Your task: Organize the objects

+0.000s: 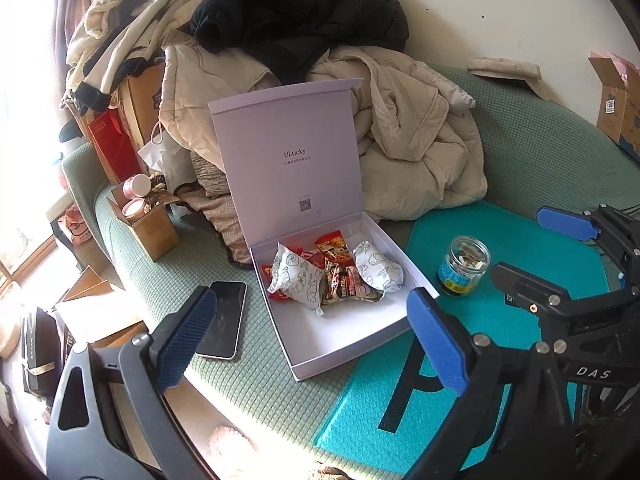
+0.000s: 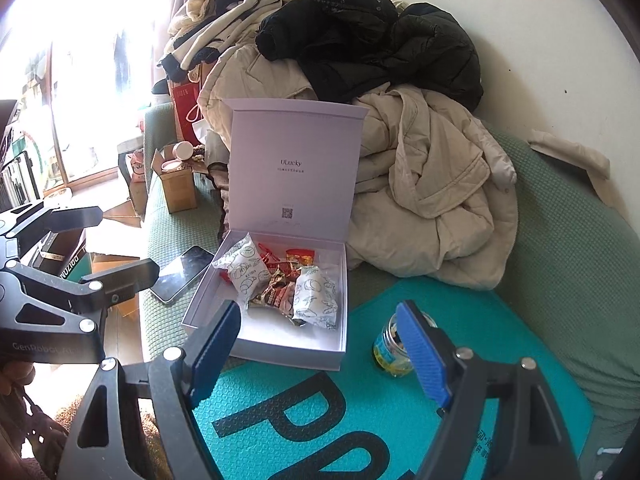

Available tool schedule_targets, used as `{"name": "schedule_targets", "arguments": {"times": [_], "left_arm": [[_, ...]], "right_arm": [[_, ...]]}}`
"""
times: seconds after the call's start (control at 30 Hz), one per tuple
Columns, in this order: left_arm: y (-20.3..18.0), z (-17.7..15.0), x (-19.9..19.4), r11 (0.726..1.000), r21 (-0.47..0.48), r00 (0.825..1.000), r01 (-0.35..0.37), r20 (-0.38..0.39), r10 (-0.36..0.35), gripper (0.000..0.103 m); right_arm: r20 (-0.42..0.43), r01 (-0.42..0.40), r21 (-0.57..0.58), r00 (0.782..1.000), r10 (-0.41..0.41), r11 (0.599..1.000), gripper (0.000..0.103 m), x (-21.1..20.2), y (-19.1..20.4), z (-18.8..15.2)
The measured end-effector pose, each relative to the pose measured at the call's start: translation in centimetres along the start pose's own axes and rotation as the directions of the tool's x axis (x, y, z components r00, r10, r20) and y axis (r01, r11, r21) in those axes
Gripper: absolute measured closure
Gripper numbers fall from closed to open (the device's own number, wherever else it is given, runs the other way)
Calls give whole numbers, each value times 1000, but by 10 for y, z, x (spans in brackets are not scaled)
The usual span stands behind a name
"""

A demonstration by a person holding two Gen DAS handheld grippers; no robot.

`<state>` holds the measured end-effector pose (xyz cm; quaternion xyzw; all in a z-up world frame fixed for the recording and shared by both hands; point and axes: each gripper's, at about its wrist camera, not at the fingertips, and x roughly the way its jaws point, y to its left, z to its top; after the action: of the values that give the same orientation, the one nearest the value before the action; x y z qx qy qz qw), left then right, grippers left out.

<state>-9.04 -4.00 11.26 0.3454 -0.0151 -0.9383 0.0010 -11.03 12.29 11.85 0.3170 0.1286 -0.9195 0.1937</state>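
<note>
L gripper spread wide, nothing btwn pads; R gripper also spread, empty, both hanging above the sofa edge and angled down. Just ahead of L, btwn its fingers: white box, base flat on the green sofa cover, lid propped upright against the coat pile, prob. so it stays open for loading. Snack packets lie bunched at the box's far half; near half bare, room left. Phone just left of L's left finger, outside the box. Glass jar right of box, upright on teal mat, right behind R's right finger. Farther back: beige coats, black jacket.
</note>
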Motion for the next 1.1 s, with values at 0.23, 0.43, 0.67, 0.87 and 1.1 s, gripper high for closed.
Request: {"name": "schedule_targets", "arguments": {"times": [0.23, 0.43, 0.67, 0.87, 1.1], "left_arm": [[-3, -27, -3, 1000, 14, 999, -23, -31, 24, 7], [-3, -52, 1, 1000, 5, 997, -14, -74, 14, 7], [-1, -77, 10, 1000, -19, 993, -14, -116, 11, 7], [-1, -89, 12, 999, -33, 991, -21, -131, 16, 7], [-2, -92, 10, 999, -19, 993, -42, -115, 40, 7]], "right_arm": [[-34, -5, 15, 999, 5, 1000, 22, 1, 9, -22], [-81, -1, 37, 997, 4, 999, 22, 8, 16, -48], [-100, -19, 51, 995, 24, 999, 22, 11, 20, -72], [-104, -27, 50, 994, 32, 998, 22, 12, 23, -79], [-109, -35, 44, 993, 40, 998, 22, 14, 26, -80]]}}
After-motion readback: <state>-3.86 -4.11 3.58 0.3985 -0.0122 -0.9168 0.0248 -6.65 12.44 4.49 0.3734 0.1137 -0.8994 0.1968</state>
